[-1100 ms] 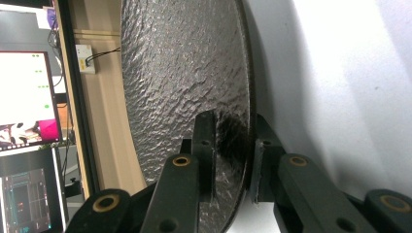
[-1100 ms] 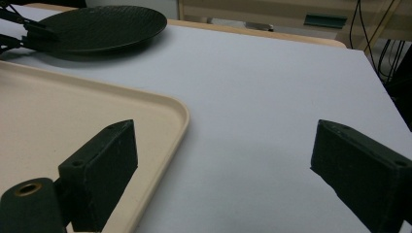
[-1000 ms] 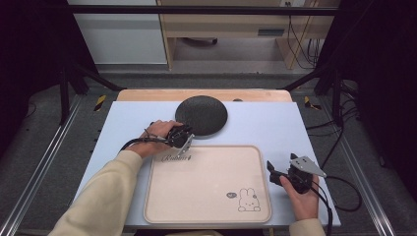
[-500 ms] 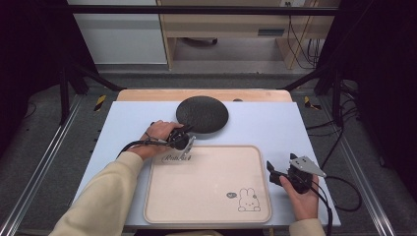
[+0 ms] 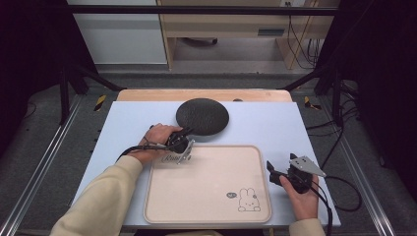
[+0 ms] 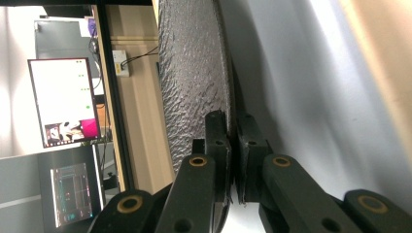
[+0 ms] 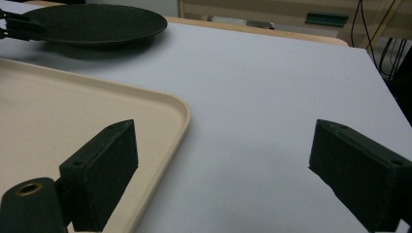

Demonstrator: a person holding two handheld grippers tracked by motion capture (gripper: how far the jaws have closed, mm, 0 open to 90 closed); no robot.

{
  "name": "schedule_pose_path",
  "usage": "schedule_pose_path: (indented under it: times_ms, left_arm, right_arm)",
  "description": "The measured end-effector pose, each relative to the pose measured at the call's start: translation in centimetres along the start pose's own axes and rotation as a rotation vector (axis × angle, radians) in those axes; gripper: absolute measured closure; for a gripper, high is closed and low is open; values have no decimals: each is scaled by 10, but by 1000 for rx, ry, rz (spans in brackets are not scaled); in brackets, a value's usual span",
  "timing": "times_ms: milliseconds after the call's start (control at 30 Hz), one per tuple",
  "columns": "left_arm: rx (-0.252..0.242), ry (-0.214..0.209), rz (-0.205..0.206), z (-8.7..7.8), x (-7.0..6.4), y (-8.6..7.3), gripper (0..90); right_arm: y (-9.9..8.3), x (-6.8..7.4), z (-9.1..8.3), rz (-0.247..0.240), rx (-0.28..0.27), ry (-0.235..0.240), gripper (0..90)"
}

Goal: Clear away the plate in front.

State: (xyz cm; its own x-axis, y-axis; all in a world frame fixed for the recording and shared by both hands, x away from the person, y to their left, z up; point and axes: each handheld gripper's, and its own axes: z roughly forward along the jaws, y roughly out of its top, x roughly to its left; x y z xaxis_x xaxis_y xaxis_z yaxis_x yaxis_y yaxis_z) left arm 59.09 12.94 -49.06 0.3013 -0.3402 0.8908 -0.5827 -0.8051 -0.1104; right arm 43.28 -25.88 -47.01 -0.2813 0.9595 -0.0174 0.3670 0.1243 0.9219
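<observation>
Two black jaws of my left gripper (image 5: 184, 143) pinched the dark plate's (image 5: 202, 116) near rim, just behind the tray (image 5: 206, 184), while my right gripper (image 5: 280, 177) waited spread beside the tray, so next I probably needed to lift the plate onto it.

The high view looks forward and down from above the person's side of the table (image 5: 128, 123), taking in the whole top and the floor beyond. The left gripper view is rolled sideways and sits very close to the rim of the dark plate (image 6: 194, 87), with the table surface running vertically at its right. The right gripper view looks low across the table from near the beige tray (image 7: 58, 111) corner, and all three views share the dark plate.
</observation>
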Motion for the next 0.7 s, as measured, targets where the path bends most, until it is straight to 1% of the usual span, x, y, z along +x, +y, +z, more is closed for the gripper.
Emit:
schedule_pose_path:
  times_ms: [33,67,133,167,200,233,267,300,333,400,433,467,500,600,633,667,700]
  left_arm:
    - [-9,3,-19,-1,-2,0,854]
    - [-11,8,-28,-4,-2,1,854]
    - [-17,12,-24,-8,-1,3,853]
    - [-22,14,4,-11,1,5,853]
    - [-27,15,-14,-12,0,5,852]
    - [-34,19,-12,-14,1,6,853]
    - [-40,22,2,-17,3,7,852]
    - [-50,20,-16,-19,3,8,853]
    - [-60,23,-5,-24,6,10,853]
    - [-79,24,-14,-29,8,11,851]
    - [-89,28,-7,-33,8,13,850]
    - [-100,30,-10,-35,8,14,851]
    - [-105,34,-1,-38,8,16,852]
    - [-134,41,-1,-45,6,21,851]
    - [-162,49,-28,-45,4,22,851]
    - [-166,52,-27,-47,3,24,850]
    - [-161,54,-17,-49,3,26,850]
  right_arm:
    - [0,0,0,-3,-1,-1,103]
    - [0,0,0,-4,-2,-3,103]
    - [0,0,0,-4,-3,-3,103]
    - [0,0,0,-3,-2,-3,104]
    - [0,0,0,0,-1,-1,104]
    - [0,0,0,-2,-1,-2,104]
    - [0,0,0,-2,-1,-3,104]
    - [0,0,-1,-2,-1,-5,104]
    - [1,0,-1,-4,-6,-6,104]
    - [0,-2,-2,-6,-3,-14,104]
    - [-1,-3,-1,-4,3,-19,104]
    - [-2,-4,-1,-1,6,-25,104]
    - [-2,-4,-1,-2,7,-30,105]
    - [0,-4,-1,1,-1,-35,106]
    - [0,-4,-1,-5,-1,-35,106]
    - [0,-4,-2,-2,2,-36,106]
    - [0,-3,-2,-3,3,-37,106]
